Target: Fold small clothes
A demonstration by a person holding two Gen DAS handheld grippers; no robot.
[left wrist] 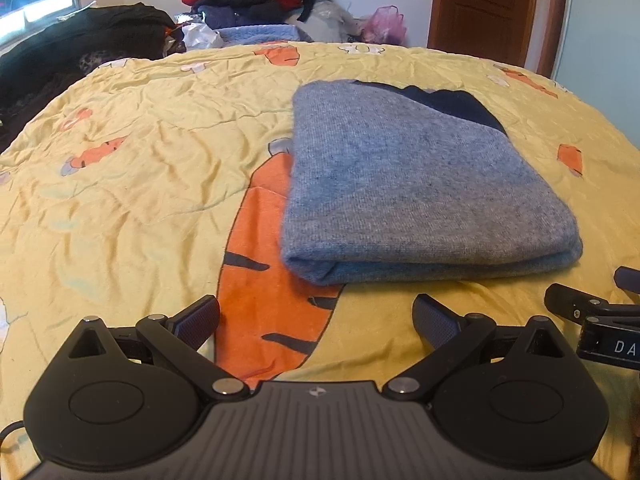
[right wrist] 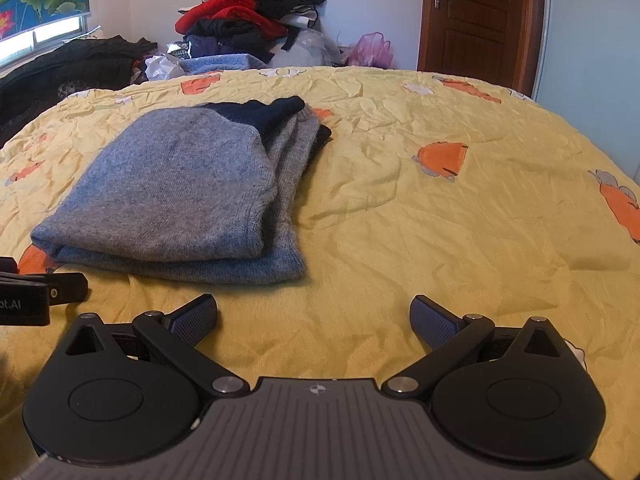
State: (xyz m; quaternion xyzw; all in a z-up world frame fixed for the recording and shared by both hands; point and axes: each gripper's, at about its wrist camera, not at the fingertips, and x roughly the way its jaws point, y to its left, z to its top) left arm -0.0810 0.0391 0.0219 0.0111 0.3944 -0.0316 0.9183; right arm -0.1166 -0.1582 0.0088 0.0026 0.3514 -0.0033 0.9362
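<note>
Left wrist view puts the folded sweater (left wrist: 424,184) on the bedspread (left wrist: 132,168) ahead of my left gripper (left wrist: 316,320) and a little right of its gap, clear of both fingertips; the jaws are spread wide with nothing between them. From the right wrist, my right gripper (right wrist: 314,318) is likewise spread and holding nothing, and the sweater (right wrist: 180,196) lies ahead and off to its left, not touching either pad.
</note>
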